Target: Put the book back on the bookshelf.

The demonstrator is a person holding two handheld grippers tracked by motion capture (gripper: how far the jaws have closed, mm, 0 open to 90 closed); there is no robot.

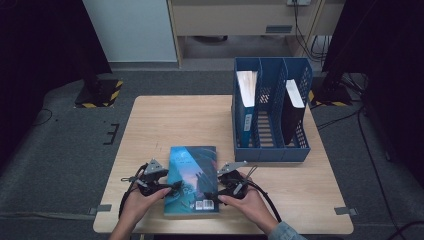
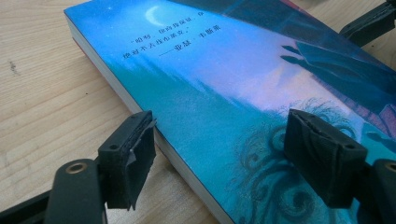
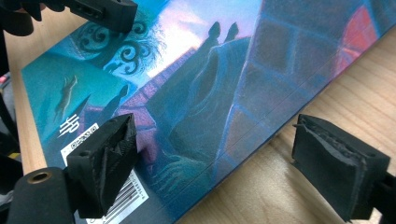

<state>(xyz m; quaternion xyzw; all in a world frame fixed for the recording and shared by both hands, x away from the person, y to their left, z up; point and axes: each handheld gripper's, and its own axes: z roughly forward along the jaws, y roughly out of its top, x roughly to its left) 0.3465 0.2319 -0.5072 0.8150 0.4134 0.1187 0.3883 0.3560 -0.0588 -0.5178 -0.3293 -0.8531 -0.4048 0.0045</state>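
Two open tools, the left tool [image 1: 169,187] and right tool [image 1: 215,191], straddle opposite long edges of a blue book [image 1: 193,179] lying flat on the surface [image 1: 165,120]; an uneven squeeze could skid it sideways.

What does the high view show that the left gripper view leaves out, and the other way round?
High view: the blue file rack at the table's far right, books standing in its outer slots, plus both hands. Left gripper view: the moon and the printed lines on the book's cover, with the left gripper open, one jaw off the page edge, one over the cover. Both: the blue book lying flat on wood.
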